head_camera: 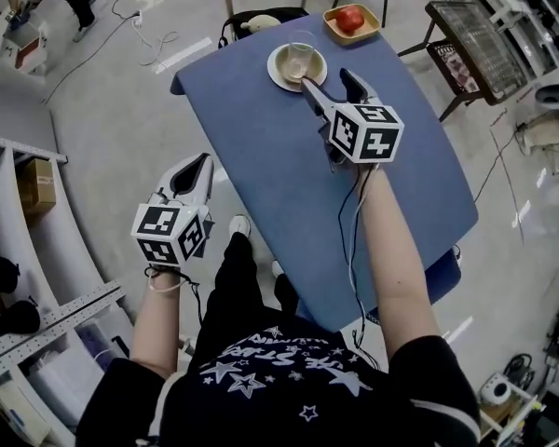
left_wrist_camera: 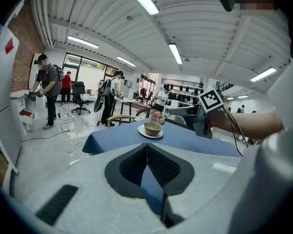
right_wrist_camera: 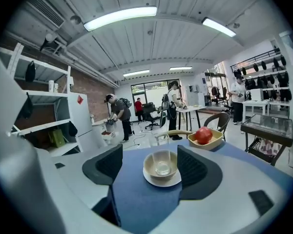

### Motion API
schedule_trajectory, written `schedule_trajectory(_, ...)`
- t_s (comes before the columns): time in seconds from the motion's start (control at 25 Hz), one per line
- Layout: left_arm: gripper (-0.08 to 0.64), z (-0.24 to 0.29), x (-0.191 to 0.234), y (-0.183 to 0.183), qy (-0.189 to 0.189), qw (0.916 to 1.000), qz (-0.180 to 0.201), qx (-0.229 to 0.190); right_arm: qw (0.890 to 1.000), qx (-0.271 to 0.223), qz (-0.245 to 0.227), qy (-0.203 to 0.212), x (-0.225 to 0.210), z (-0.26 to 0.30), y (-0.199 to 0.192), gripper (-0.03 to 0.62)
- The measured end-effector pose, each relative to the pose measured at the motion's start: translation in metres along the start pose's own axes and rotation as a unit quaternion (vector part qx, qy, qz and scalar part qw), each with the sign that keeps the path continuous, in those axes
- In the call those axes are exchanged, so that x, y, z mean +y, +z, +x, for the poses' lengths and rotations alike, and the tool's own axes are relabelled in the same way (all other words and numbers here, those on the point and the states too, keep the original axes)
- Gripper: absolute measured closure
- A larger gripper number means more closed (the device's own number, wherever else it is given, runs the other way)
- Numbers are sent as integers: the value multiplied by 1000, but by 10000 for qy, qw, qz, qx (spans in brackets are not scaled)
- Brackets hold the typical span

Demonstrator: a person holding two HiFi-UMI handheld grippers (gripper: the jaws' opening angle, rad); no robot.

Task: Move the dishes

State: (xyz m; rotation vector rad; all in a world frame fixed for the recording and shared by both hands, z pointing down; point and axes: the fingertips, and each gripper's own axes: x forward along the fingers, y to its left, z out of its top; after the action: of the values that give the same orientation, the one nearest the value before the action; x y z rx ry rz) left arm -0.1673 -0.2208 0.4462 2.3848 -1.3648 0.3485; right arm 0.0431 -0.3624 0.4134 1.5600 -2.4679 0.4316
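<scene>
Right tongs are wide open over the blue bench. They're lined up so the stack sits dead ahead, framed between the two jaws: white plate, tan bowl on it, clear glass inside the bowl. No contact yet. My guess is the opening is set for the bowl or the plate rim. Left tongs are closed on nothing, off the bench's side and well short of the stack, probably just parked out of the way.
</scene>
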Motion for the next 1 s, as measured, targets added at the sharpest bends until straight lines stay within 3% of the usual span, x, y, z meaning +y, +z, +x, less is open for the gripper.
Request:
schedule_trajectory(0.6, 540, 55, 83, 11, -394, 9984, -321, 233, 9953, 368, -321, -834, -29, 108, -21, 256)
schedule_trajectory(1.0, 540, 81, 99, 11, -638, 9965, -354, 418, 9938, 425, -430, -937, -37, 136, -19, 310)
